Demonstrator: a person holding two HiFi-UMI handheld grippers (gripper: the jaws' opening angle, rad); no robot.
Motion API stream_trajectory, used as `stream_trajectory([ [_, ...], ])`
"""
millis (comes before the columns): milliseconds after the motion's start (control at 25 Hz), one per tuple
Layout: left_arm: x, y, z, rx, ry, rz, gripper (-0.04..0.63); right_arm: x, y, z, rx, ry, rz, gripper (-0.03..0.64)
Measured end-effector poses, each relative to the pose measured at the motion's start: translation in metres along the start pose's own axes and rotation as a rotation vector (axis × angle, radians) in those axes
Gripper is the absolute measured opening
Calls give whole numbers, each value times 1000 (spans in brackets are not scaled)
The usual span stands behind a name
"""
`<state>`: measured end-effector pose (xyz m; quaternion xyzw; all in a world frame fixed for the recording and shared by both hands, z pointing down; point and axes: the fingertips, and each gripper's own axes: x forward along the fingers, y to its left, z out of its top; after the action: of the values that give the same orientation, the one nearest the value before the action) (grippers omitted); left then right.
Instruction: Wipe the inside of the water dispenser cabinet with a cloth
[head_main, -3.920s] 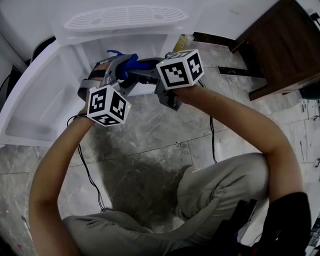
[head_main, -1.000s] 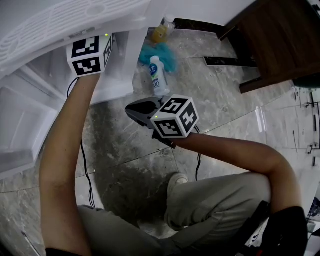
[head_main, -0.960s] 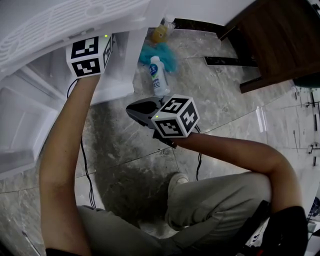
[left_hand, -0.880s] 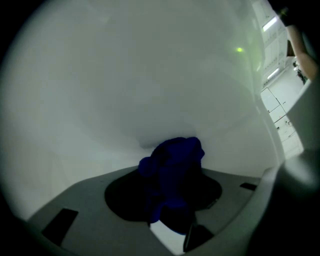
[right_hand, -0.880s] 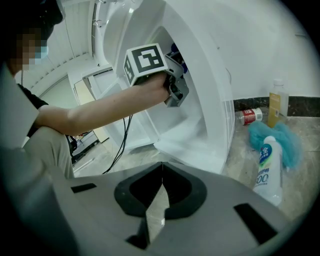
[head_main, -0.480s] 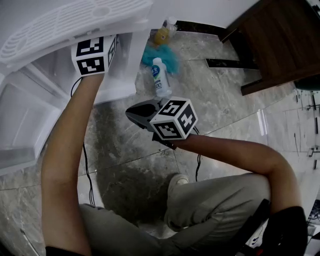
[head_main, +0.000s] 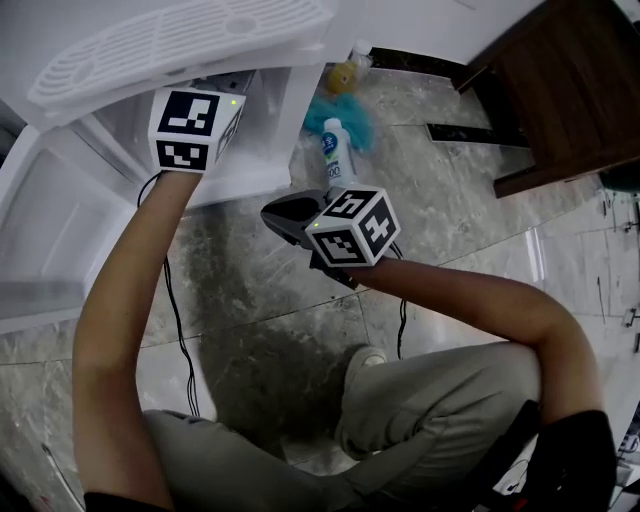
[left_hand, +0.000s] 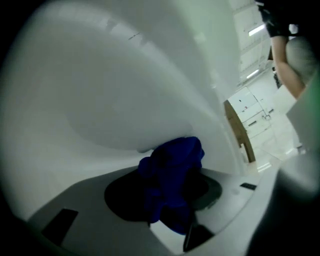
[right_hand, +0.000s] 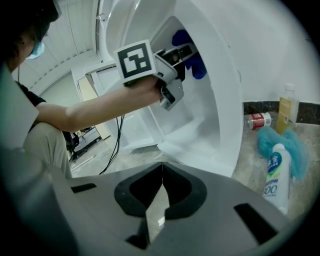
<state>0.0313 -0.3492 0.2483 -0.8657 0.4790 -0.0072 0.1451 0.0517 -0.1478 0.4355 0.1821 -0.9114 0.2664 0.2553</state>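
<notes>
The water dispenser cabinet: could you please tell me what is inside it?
The left tongs reach into the cabinet, clamped on a bunched blue cloth by its white inner wall. Nothing else shows there; the cloth and tongs cover what lies behind them.

left tool (head_main: 196, 128) seemingly inside cabinet (head_main: 301, 105), bottle (head_main: 336, 160) beside

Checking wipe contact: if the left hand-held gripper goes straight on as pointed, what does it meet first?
Likely the water dispenser cabinet's white inner wall, met through the blue cloth clamped in the left hand-held gripper; depth is unclear.
</notes>
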Motion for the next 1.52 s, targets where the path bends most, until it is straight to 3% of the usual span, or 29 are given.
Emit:
stream_trajectory([
  [160, -38, -7, -2, -10, 42, -92, 179, 14, 8, 16, -95, 9, -8, -2],
  [520, -151, -18, -38, -37, 257, -289, 179, 38, 15, 77, -217, -91, -69, -2],
  [960, -241, -23, -84, -27, 442, -360, 179, 67, 52, 109, -283, -159, 13, -2],
  [1520, -245, -35, -97, 15, 477, -397, 179, 68, 52, 109, -332, -139, -7, -2],
])
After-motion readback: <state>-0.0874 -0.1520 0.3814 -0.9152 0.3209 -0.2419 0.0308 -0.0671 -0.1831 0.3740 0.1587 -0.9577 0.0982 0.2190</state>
